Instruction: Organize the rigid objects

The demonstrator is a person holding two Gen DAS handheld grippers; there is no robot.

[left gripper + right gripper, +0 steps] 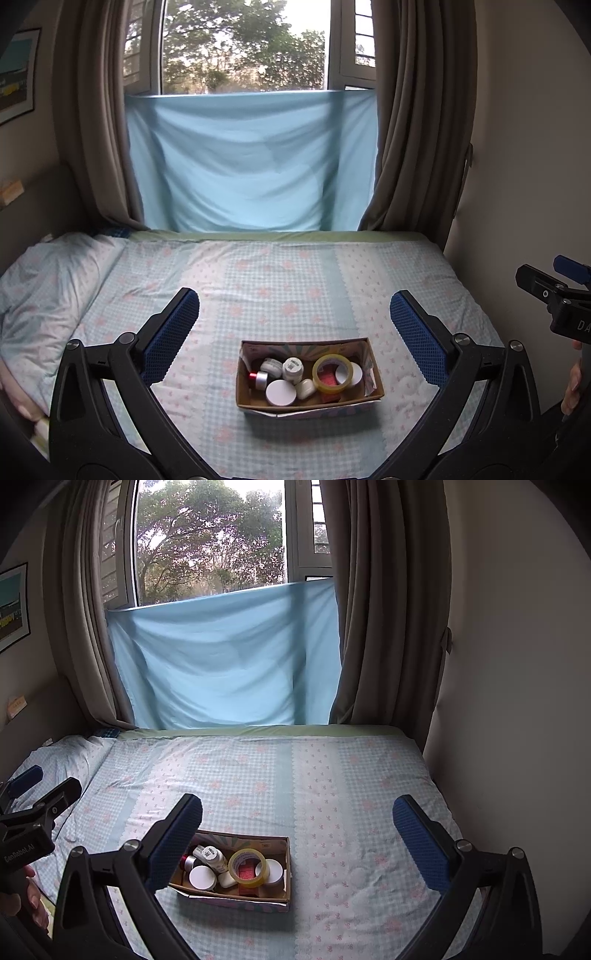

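Both wrist views face the window, sharing the box (pixel 309 402) (pixel 236 893).

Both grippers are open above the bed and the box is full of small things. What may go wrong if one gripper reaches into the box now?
1. The cardboard box sits on a soft bed sheet; a push may slide or tip it.
2. The tape roll leans on a white jar and other items, so lifting one may shift its neighbours.
3. The items are packed tight; the wide-open left gripper or right gripper may catch two at once.

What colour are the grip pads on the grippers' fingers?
Dark blue, textured pads on black fingers; clearest in the left wrist view.
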